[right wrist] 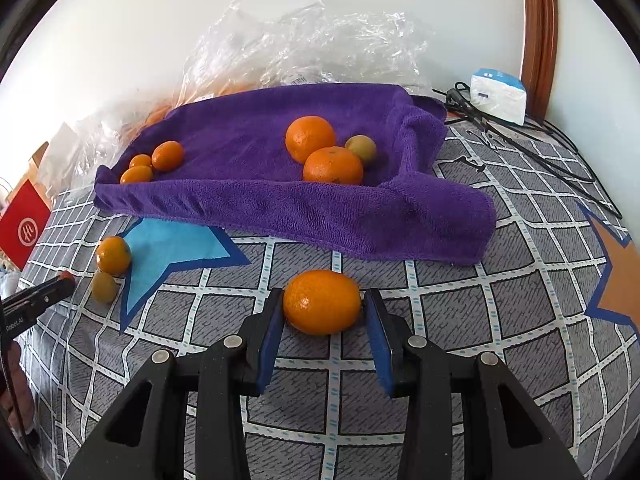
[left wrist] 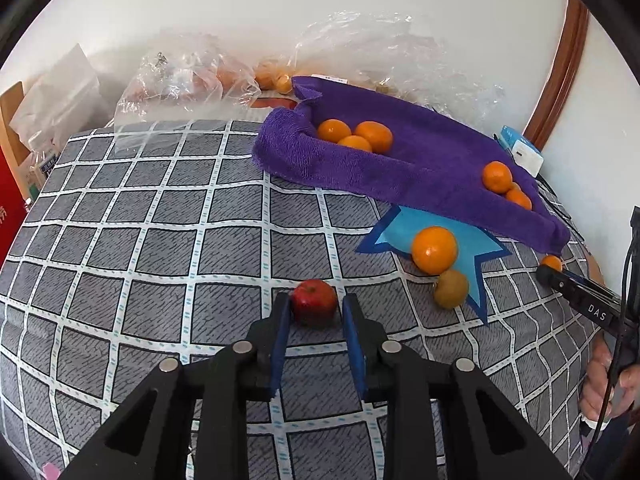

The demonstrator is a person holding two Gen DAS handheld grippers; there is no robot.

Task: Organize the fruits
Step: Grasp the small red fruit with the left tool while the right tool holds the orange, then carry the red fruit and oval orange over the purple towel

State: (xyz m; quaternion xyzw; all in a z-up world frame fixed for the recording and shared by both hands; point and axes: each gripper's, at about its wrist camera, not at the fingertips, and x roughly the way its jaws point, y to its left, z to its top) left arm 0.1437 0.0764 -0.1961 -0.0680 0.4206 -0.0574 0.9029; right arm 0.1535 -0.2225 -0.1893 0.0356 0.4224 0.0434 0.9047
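Observation:
A small red apple (left wrist: 314, 300) rests on the checked cover, with the blue pads of my left gripper (left wrist: 314, 305) shut against its sides at the fingertips. My right gripper (right wrist: 322, 300) is shut on an oval orange (right wrist: 322, 302) low over the cover, just in front of the purple towel (right wrist: 260, 204). On the towel, small oranges (right wrist: 167, 155) lie at the left and two big oranges (right wrist: 310, 138) with a yellow-green fruit (right wrist: 361, 149) at the right. A loose orange (left wrist: 434, 250) and a brownish fruit (left wrist: 451, 289) lie by the blue star patch (left wrist: 476, 240).
Crumpled clear plastic bags (left wrist: 180, 76) with more fruit lie along the white wall behind the towel. A white box (right wrist: 498, 94) and black cables (right wrist: 532, 140) sit at the far right. A red box (right wrist: 24, 224) stands at the left edge. A hand (left wrist: 604, 384) holds the right gripper.

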